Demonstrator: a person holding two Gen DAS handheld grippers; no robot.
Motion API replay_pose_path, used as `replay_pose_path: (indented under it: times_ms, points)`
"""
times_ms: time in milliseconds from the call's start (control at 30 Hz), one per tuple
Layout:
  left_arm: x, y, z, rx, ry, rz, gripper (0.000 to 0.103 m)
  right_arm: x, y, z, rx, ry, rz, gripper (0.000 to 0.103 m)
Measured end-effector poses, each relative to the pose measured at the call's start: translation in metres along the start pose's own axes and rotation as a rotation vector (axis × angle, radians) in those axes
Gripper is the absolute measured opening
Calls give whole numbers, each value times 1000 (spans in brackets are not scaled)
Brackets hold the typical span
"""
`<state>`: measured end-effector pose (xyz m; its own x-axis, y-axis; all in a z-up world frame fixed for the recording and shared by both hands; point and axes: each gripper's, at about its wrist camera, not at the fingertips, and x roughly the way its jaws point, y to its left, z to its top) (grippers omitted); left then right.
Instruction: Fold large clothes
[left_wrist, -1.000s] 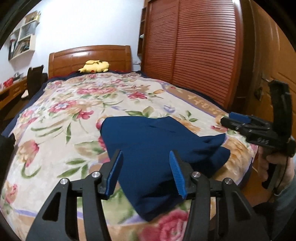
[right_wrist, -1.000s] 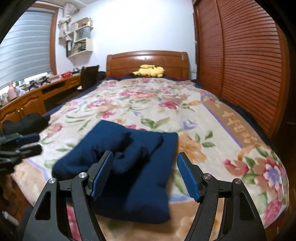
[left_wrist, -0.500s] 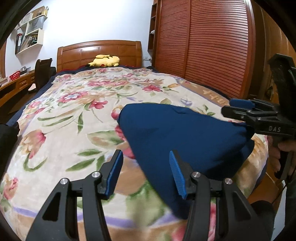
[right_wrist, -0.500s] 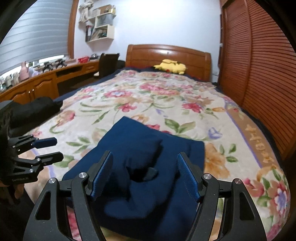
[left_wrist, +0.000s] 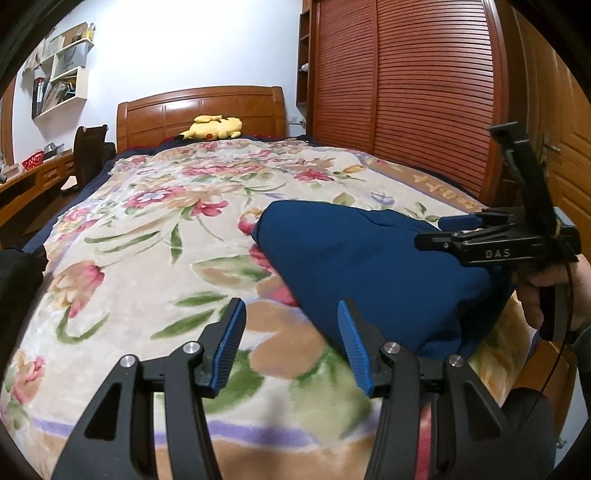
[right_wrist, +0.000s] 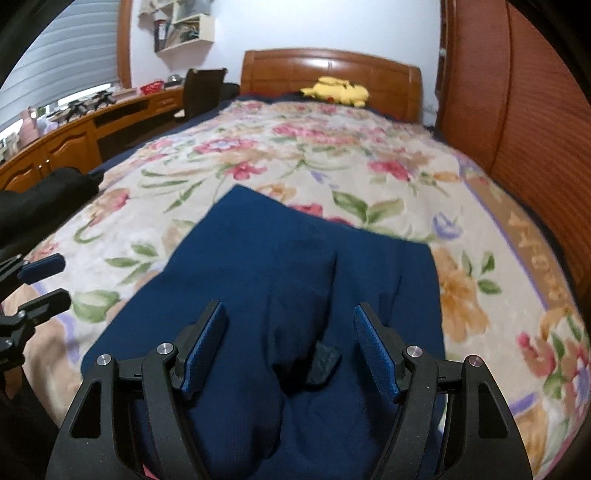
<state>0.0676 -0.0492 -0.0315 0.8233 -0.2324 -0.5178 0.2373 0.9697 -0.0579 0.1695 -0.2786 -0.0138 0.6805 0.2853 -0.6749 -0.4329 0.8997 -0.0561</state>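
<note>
Bed w/ floral cream blanket (left_wrist: 155, 236) is filling most of the room, backed by a glossy reddish wooden headboard (left_wrist: 201, 110). Yellow plush toy (left_wrist: 214, 127) is lying by the headboard. Red-brown louvred wardrobe doors (left_wrist: 417, 92) are running along the right side. White wall shelf w/ books (left_wrist: 61, 86) is hanging on a pale wall. Long wooden desk (right_wrist: 74, 136) is sitting under a window w/ grey blinds (right_wrist: 62, 62); daylight is coming in below the blinds.

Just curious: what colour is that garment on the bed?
Dark blue garment, plain; clearest in the right wrist view.

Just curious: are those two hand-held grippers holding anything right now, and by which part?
Nothing. Both the left and right hand-held grippers are open above the garment.
</note>
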Motion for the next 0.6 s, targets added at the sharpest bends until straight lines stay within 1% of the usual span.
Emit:
replay_pose_path:
  times_ms: [67, 133, 233, 367, 600]
  points:
    - [2, 2, -3, -3, 6, -12, 51, 8, -4, -3, 15, 27, -2, 77]
    - [3, 4, -4, -6, 11, -20, 51, 12, -8, -4, 38, 31, -19, 81]
    - [4, 7, -4, -15, 13, -29, 51, 17, -14, -2, 74, 50, -9, 82]
    - [5, 10, -4, -28, 18, -37, 51, 22, -11, 1, 67, 86, 9, 82]
    - [3, 13, -4, -37, 12, -38, 51, 32, -20, -3, 130, 171, 107, 81]
